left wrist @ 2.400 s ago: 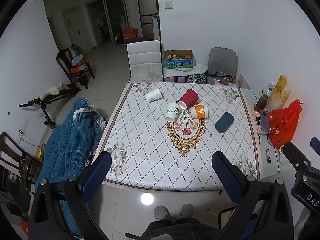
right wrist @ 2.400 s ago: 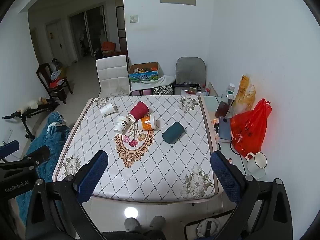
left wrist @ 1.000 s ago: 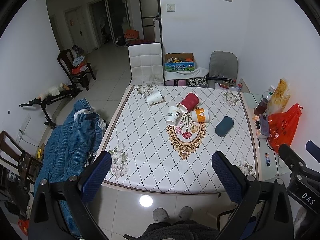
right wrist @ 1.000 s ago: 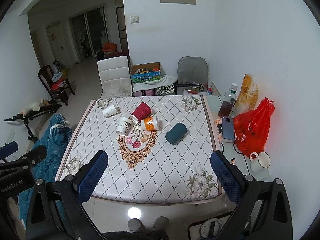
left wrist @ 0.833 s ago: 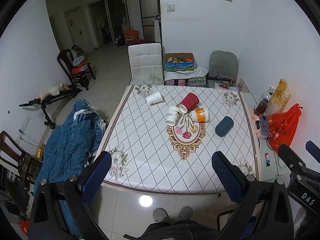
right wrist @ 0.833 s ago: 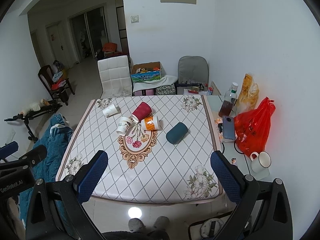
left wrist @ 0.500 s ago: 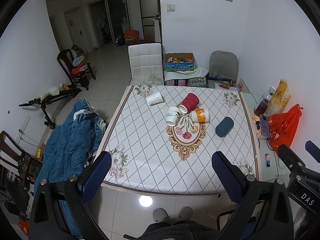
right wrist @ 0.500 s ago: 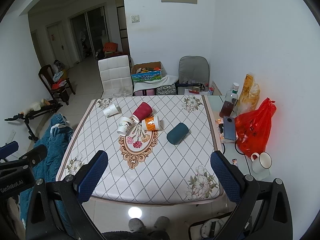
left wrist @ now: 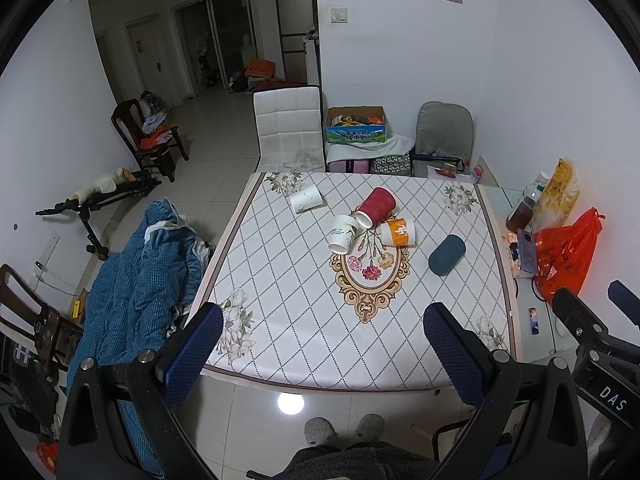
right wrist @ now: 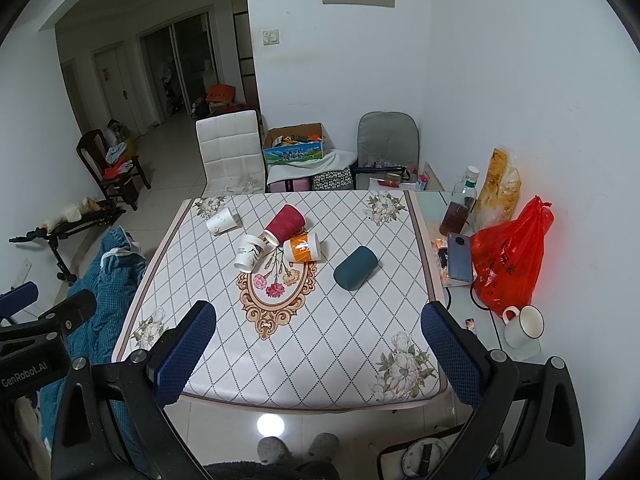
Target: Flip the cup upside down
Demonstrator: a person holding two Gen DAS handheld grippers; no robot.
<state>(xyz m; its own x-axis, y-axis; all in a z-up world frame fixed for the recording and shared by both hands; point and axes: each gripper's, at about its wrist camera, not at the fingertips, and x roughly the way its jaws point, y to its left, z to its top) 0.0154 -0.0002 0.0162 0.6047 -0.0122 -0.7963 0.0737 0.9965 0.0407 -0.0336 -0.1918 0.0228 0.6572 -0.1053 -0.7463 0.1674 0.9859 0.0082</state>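
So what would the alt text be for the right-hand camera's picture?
Five cups lie on their sides on a patterned table: red cup, orange cup, two white cups and a dark teal cup. The open right hand-held gripper hovers at the near edge, holding nothing.

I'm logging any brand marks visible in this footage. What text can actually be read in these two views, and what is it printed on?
"DAS": on the right gripper body, seen from the left wrist view.
"GenRobot.AI": on the left gripper body, seen from the right wrist view.
Cardboard box: blue label print, too small to read.
Red plastic bag: dark print, blurred.
Cups: no legible text.
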